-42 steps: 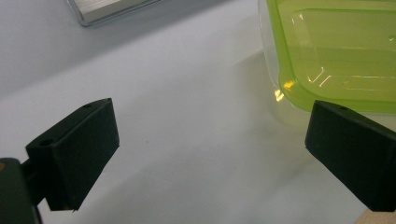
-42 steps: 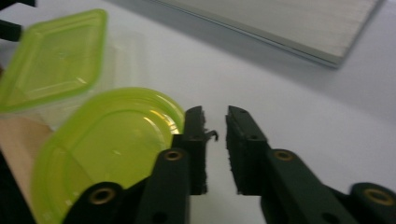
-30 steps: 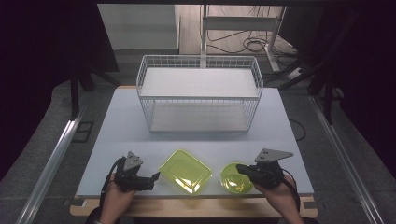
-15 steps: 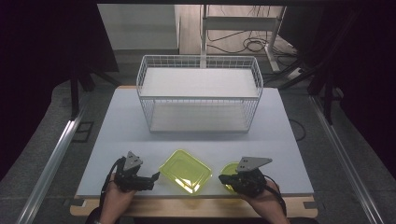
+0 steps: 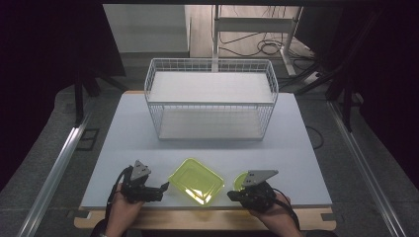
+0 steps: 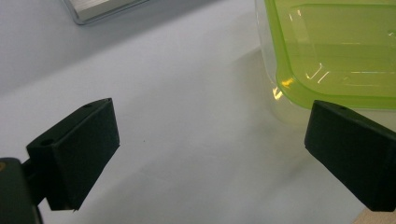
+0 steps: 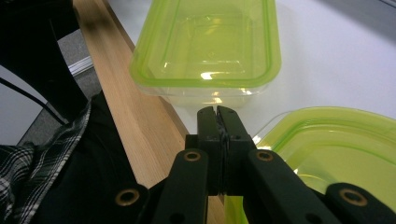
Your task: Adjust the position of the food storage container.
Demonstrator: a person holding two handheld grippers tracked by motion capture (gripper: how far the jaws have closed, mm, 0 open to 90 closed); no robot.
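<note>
Since the earlier frames, the right gripper has slid leftward along the near edge of the white table, from the far side of the small round yellow-green plastic bowl to a spot just beside it, its tip pointing toward the rectangular translucent yellow-green plastic container. Its jaws are pressed together with nothing between them, as the right gripper view shows, the bowl's rim lying just beside them and the container ahead. The left gripper has kept its place left of the container, jaws spread wide and empty, one pad close under the container's corner. Both dishes rest near the table's front edge, well apart from the white wire basket at the back.
</note>
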